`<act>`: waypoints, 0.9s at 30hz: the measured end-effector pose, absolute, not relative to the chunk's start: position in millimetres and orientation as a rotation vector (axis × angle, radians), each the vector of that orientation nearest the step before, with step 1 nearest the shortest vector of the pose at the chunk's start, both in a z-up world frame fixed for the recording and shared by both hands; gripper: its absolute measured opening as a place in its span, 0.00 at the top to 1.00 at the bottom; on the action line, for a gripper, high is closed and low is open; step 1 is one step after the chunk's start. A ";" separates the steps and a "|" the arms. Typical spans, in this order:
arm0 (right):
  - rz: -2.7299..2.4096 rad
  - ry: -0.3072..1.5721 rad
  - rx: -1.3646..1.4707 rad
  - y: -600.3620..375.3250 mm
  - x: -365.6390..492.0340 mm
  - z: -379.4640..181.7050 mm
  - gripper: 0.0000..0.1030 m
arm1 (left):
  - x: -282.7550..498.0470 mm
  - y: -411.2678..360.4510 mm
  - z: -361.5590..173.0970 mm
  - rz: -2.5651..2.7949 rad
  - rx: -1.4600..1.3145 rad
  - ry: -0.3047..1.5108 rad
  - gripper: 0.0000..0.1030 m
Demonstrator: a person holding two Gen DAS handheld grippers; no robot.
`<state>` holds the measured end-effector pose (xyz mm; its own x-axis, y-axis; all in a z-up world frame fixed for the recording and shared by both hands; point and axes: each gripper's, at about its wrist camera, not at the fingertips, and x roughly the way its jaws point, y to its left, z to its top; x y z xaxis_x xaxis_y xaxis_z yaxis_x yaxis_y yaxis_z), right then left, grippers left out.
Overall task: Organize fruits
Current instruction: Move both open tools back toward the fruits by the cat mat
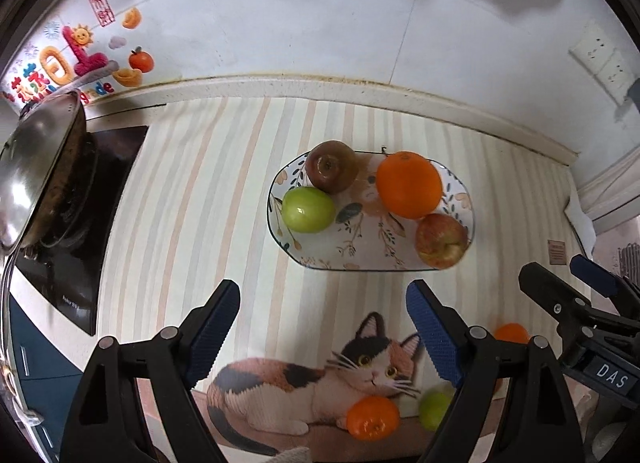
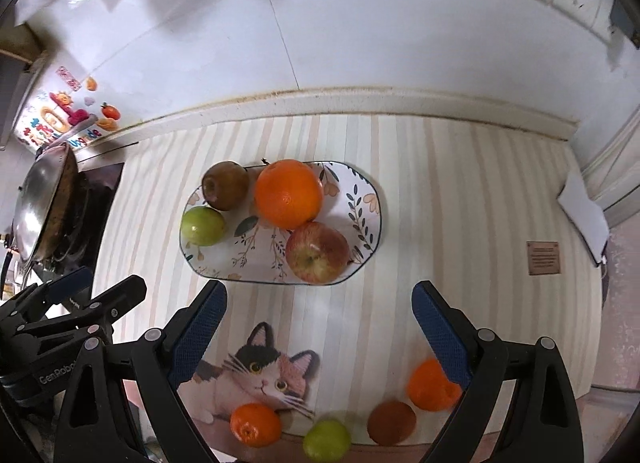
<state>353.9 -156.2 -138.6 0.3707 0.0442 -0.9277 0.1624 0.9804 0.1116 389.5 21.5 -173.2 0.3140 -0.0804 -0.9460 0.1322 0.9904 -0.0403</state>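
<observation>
A flower-patterned plate (image 1: 360,255) (image 2: 364,199) on the striped mat holds a brown fruit (image 1: 332,172) (image 2: 225,185), a green apple (image 1: 308,209) (image 2: 203,225), a big orange (image 1: 409,184) (image 2: 289,193) and a red apple (image 1: 441,240) (image 2: 318,252). Loose on the mat near me lie a small orange (image 1: 373,418) (image 2: 256,424), a green fruit (image 1: 434,409) (image 2: 327,441), a brown fruit (image 2: 391,428) and another orange (image 1: 511,333) (image 2: 430,385). My left gripper (image 1: 324,335) is open and empty. My right gripper (image 2: 320,333) is open and empty, and shows at the right of the left wrist view (image 1: 568,283).
A steel wok (image 1: 36,167) (image 2: 40,203) sits on a black stove (image 1: 92,223) at the left. A tiled wall with stickers (image 1: 76,59) and a socket (image 1: 600,59) rises behind the counter. A cat picture (image 1: 320,383) is printed on the mat.
</observation>
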 end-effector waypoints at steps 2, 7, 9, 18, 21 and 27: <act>-0.070 1.171 0.189 -154.6 345.2 -127.0 0.07 | 379.6 21.8 -165.7 -0.143 0.041 1.228 0.18; -0.055 1.118 0.158 -147.8 319.9 -100.4 0.07 | 353.5 21.1 -146.0 -0.139 0.044 1.181 0.18; -0.052 1.099 0.154 -145.3 310.5 -90.6 0.07 | 344.4 19.9 -137.8 -0.139 0.049 1.162 0.18; -0.040 1.037 0.160 -143.3 277.9 -59.6 0.07 | 313.0 20.0 -113.3 -0.146 0.044 1.110 0.18; -0.031 1.029 0.179 -143.4 270.1 -56.3 0.07 | 307.7 20.6 -111.4 -0.149 0.034 1.111 0.18; -0.005 1.111 0.265 -153.0 264.9 -79.1 0.07 | 301.8 18.4 -132.3 -0.143 0.057 1.173 0.18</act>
